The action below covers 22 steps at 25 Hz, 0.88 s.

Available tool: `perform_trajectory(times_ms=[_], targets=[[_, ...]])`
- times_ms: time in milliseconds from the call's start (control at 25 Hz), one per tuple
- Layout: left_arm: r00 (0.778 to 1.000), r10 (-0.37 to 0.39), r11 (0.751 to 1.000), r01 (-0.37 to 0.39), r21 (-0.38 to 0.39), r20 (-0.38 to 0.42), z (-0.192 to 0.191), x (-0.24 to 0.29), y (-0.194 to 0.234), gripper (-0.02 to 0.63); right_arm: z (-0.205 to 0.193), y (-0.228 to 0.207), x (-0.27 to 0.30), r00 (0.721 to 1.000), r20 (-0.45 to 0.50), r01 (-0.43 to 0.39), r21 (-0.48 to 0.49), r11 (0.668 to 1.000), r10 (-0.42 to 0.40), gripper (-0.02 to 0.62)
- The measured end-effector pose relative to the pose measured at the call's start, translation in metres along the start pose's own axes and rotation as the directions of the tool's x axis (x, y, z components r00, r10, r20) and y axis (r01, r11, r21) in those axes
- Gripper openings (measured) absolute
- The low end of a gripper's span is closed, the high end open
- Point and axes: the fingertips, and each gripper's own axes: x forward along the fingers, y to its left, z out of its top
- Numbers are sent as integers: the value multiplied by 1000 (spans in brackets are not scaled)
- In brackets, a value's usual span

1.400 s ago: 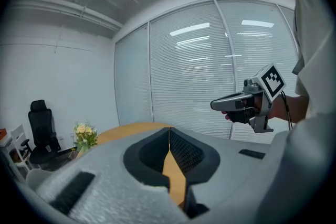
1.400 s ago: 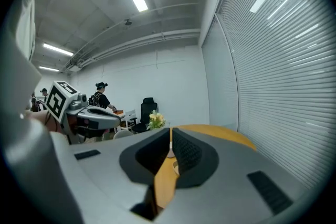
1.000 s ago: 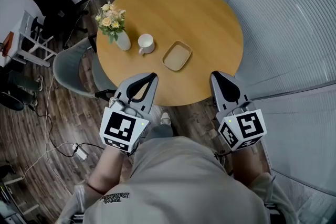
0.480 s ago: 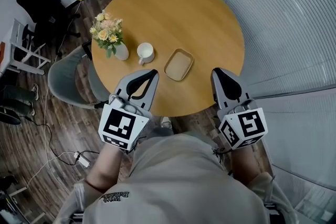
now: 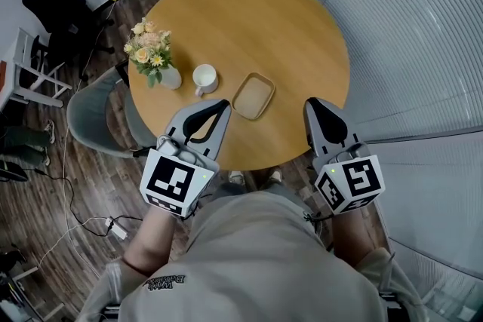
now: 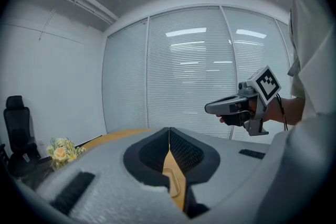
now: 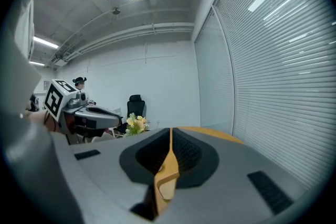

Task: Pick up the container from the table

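The container (image 5: 253, 96), a shallow tan tray with rounded corners, lies on the round wooden table (image 5: 264, 19) near its front edge. My left gripper (image 5: 220, 107) hovers over the table's near edge, just left of the container, with its jaws shut and nothing in them. My right gripper (image 5: 312, 103) is level with it to the container's right, also shut and holding nothing. In the left gripper view, the closed left gripper (image 6: 169, 132) shows a sliver of the container (image 6: 172, 181) through the slit between its jaws. The right gripper view shows the right gripper (image 7: 170, 132) closed too.
A white mug (image 5: 204, 78) and a white vase of flowers (image 5: 151, 58) stand left of the container. A grey chair (image 5: 94, 117) is tucked in at the table's left. Blinds behind glass (image 5: 423, 34) run along the right. Cables (image 5: 75, 207) lie on the wooden floor.
The table and the things on it have slid a little toward me and left in the head view. Both grippers stay shut and level, now reaching slightly further over the table's near edge.
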Motion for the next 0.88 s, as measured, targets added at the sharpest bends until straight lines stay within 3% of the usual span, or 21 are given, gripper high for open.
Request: perform_trajectory(times_ms=[240,520,760,880], targets=[[999,31,999,-31,-12,-32,-6,6,-9,21,-3,-13,-5,999,-12,-30,-9,1000,30,35],[998,66,998,-66,7,23,9,14,-11,23,-6,-26,-4,999,-10,-49,-1,999,49,35],[993,113,993,-112,40,-21,11,26,-8,25,-6,-38,-7,999,5,-44,14,999,44,35],[994,93,994,-90,54,-57,11,40,-10,110,-6,-47,-6,999,9,-37,21,999,36,35]])
